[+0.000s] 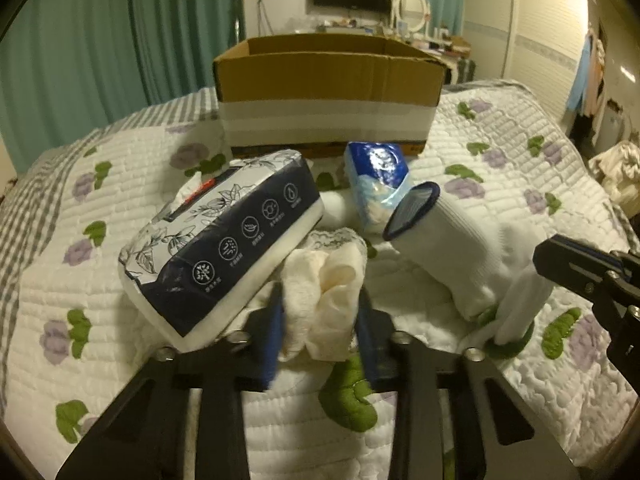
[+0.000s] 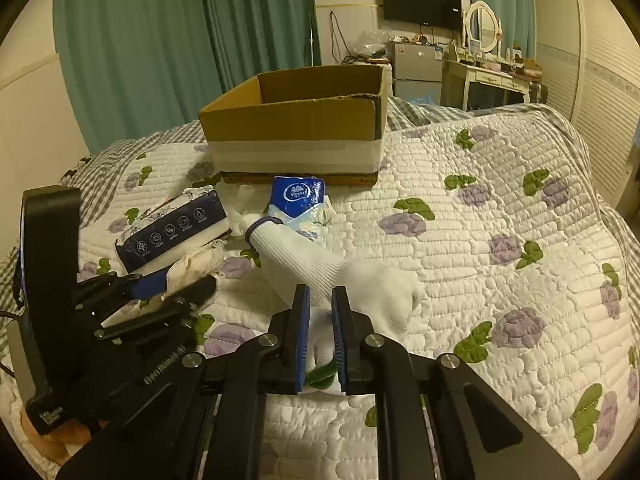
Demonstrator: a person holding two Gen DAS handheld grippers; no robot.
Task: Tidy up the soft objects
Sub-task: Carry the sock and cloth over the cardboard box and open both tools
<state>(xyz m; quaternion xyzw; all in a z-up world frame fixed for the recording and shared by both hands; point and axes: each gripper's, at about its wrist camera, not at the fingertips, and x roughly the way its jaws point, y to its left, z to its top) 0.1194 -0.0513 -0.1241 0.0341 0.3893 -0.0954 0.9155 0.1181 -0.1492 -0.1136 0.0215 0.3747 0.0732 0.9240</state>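
Note:
My left gripper (image 1: 320, 312) is shut on a cream lace-trimmed cloth (image 1: 324, 300), which lies by a navy-and-white tissue pack (image 1: 220, 236). It also shows in the right wrist view (image 2: 176, 284) with the cloth (image 2: 192, 266). My right gripper (image 2: 321, 312) is shut on the fingers of a white knit glove with a blue cuff (image 2: 320, 264), which lies on the quilt. In the left wrist view the glove (image 1: 448, 248) stretches to the right gripper (image 1: 560, 268). A small blue tissue packet (image 1: 378, 184) lies before an open cardboard box (image 1: 328, 92).
The quilted bedspread with purple flowers (image 2: 500, 240) stretches to the right. Green curtains (image 2: 180, 40) hang behind the box (image 2: 296, 128). A dresser with a mirror (image 2: 480, 28) and a wardrobe stand beyond the bed.

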